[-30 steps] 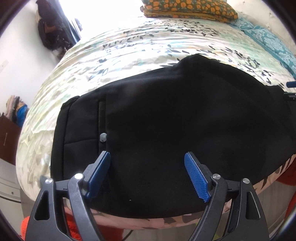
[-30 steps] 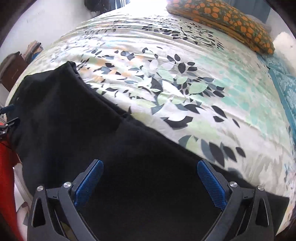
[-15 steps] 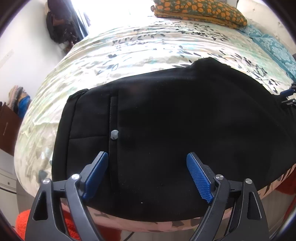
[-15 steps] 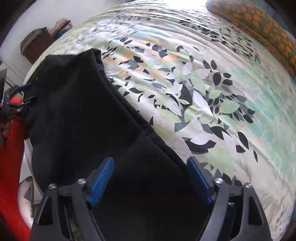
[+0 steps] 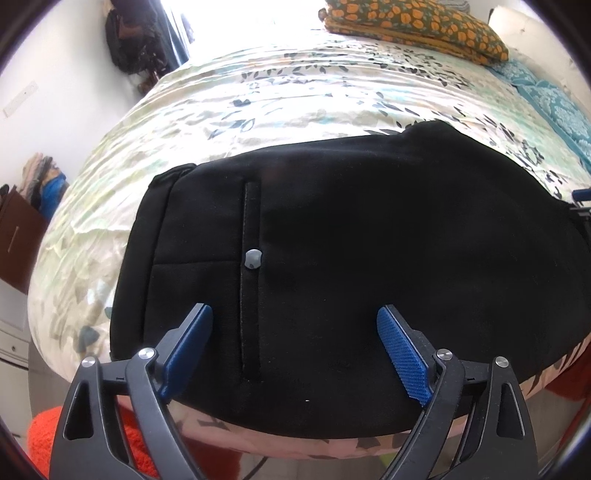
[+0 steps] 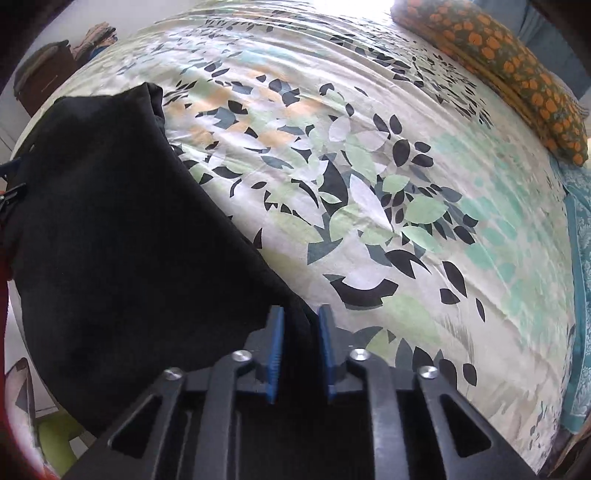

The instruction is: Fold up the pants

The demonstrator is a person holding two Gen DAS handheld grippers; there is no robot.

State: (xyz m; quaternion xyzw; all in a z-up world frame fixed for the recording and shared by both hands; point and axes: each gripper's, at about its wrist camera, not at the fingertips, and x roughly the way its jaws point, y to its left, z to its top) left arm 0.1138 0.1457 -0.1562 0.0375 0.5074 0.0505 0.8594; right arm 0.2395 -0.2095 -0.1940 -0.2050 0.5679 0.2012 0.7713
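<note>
Black pants (image 5: 369, 236) lie flat along the near edge of a bed, waistband to the left, a back pocket with a grey button (image 5: 253, 259) facing up. My left gripper (image 5: 291, 343) is open and empty, just above the seat of the pants near the pocket slit. In the right wrist view the pants (image 6: 110, 229) stretch away to the left. My right gripper (image 6: 300, 339) is shut on the far edge of the pant leg, with black cloth pinched between its blue pads (image 6: 276, 350).
The bed carries a leaf-print sheet (image 6: 369, 184). An orange-patterned pillow (image 5: 413, 26) lies at the far end, with a teal cloth (image 5: 554, 107) at the right. An orange item (image 5: 40, 443) sits below the bed edge. A brown cabinet (image 5: 18, 240) stands to the left.
My right gripper has swung to the far edge of the pant leg and closed on it. My left gripper stays open and has pulled back slightly over the seat.
</note>
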